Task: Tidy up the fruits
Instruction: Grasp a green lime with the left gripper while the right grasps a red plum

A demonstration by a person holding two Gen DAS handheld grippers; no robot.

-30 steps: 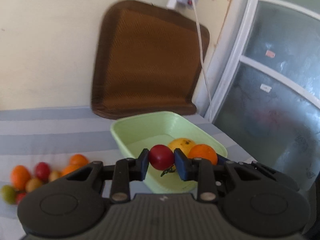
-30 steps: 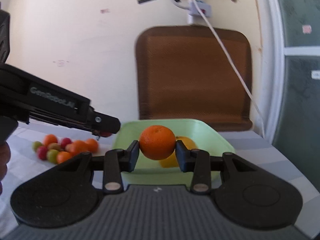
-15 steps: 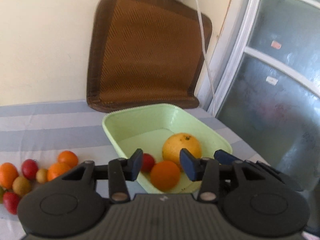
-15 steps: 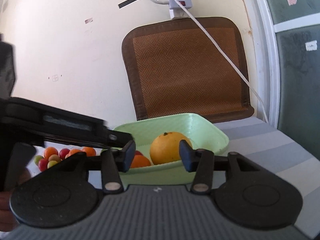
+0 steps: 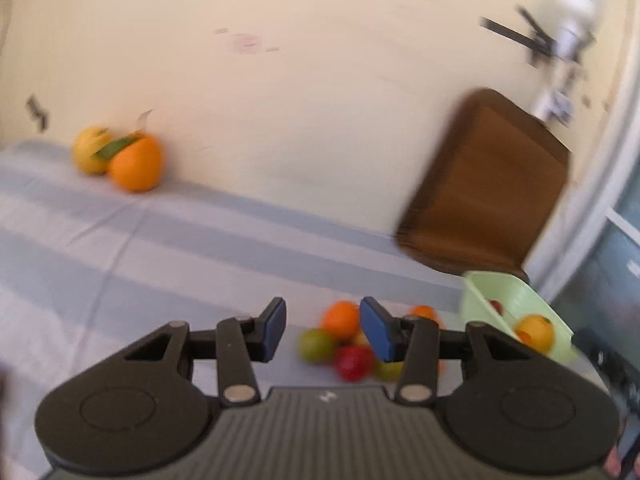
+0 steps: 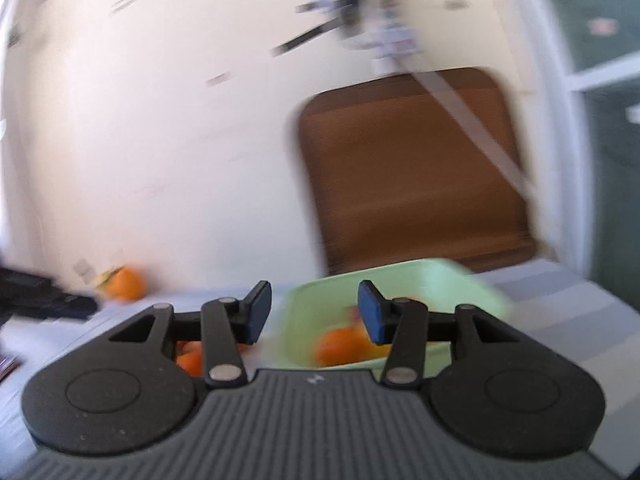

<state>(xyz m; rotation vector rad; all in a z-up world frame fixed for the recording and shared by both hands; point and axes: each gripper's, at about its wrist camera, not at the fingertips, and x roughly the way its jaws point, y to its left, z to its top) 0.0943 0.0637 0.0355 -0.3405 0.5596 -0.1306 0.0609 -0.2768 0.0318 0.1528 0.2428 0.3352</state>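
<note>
My left gripper [image 5: 323, 330] is open and empty, above the striped cloth, facing a pile of small fruits [image 5: 348, 344]: orange, green and red ones. The light green tub [image 5: 500, 292] sits to the right with a yellow orange [image 5: 536, 332] and a small red fruit inside. My right gripper [image 6: 312, 312] is open and empty, just before the green tub [image 6: 420, 280], which holds an orange [image 6: 340, 346]. The right wrist view is blurred.
A large orange [image 5: 136, 164] and a yellow fruit [image 5: 90, 154] with a leaf sit against the far wall at left. A brown mat [image 5: 488, 184] leans on the wall behind the tub. A window frame stands at the right.
Both grippers let go of their fruits into the tub, the left a red one, the right an orange. Both then swung left, the left one toward the fruit pile.
</note>
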